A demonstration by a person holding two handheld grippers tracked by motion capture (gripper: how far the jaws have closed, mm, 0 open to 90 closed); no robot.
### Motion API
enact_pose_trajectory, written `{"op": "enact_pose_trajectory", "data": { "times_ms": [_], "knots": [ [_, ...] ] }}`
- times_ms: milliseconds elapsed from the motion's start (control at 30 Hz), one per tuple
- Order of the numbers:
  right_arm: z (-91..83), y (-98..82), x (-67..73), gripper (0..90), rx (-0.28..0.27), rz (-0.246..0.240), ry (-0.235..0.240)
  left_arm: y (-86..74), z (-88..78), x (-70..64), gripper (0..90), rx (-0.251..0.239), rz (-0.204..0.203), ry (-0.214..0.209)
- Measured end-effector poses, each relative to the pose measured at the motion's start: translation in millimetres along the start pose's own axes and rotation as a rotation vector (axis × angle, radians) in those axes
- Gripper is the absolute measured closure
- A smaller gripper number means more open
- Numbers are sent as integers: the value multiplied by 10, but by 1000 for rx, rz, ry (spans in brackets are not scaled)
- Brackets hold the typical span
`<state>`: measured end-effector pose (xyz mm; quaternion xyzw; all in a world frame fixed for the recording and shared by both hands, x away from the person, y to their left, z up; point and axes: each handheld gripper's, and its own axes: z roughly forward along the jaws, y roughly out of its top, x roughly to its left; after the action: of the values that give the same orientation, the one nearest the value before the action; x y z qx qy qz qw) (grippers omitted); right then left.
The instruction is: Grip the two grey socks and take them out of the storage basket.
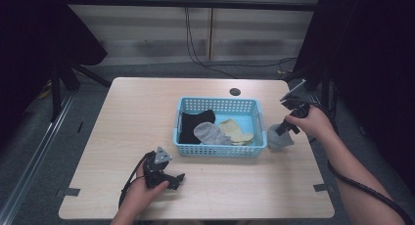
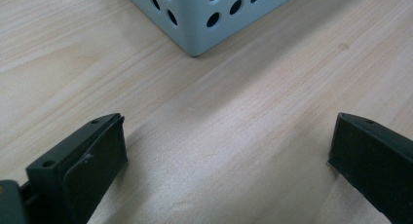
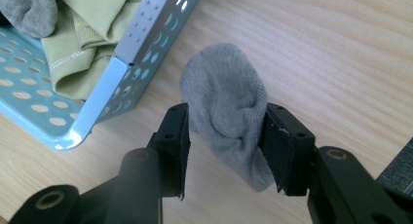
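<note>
Table: a wooden table [image 1: 127, 137] is carrying everything.
Basket: a blue basket [image 1: 221, 149] at centre is holding black, grey and yellow socks.
Right gripper [image 3: 225, 132]: it is pinching a grey sock [image 3: 229, 112] at the basket's 3 o'clock, outside; likely next in.
Left gripper [image 1: 176, 181]: it is resting at 7 o'clock, jaws wide, empty.

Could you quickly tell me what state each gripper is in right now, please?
Left gripper: open, holding nothing, low over the table.
Right gripper: shut on the grey sock beside the blue basket.
</note>
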<state>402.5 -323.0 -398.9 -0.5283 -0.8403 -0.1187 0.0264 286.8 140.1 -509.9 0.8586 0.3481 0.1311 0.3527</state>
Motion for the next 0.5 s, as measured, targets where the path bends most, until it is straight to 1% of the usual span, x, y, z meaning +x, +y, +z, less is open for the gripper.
{"op": "enact_pose_trajectory", "data": {
  "times_ms": [67, 233, 267, 300, 333, 367, 433, 500],
  "knots": [
    [-24, -19, 10, 523, -5, -2, -8, 0, 0, 1, 0, 1, 1, 0],
    [-44, -46, 24, 507, -2, -7, -6, 0, 0, 1, 0, 0, 1, 0],
    [-56, -52, 33, 478, 0, -12, -4, 0, 0, 1, 0, 0, 1, 0],
    [-56, -52, 33, 478, 0, -12, -4, 0, 0, 1, 0, 0, 1, 0],
    [-73, -52, 45, 439, -6, -15, -8, 0, 0, 0, 0, 0, 0, 0],
    [-73, -52, 45, 439, -6, -15, -8, 0, 0, 0, 0, 0, 0, 0],
    [-108, -41, 69, 404, -18, -17, -11, 0, -1, 1, 0, 1, 1, 0],
    [-142, -25, 92, 386, -32, -27, -24, 0, 0, 0, 0, 0, 0, 0]
  ]
}}
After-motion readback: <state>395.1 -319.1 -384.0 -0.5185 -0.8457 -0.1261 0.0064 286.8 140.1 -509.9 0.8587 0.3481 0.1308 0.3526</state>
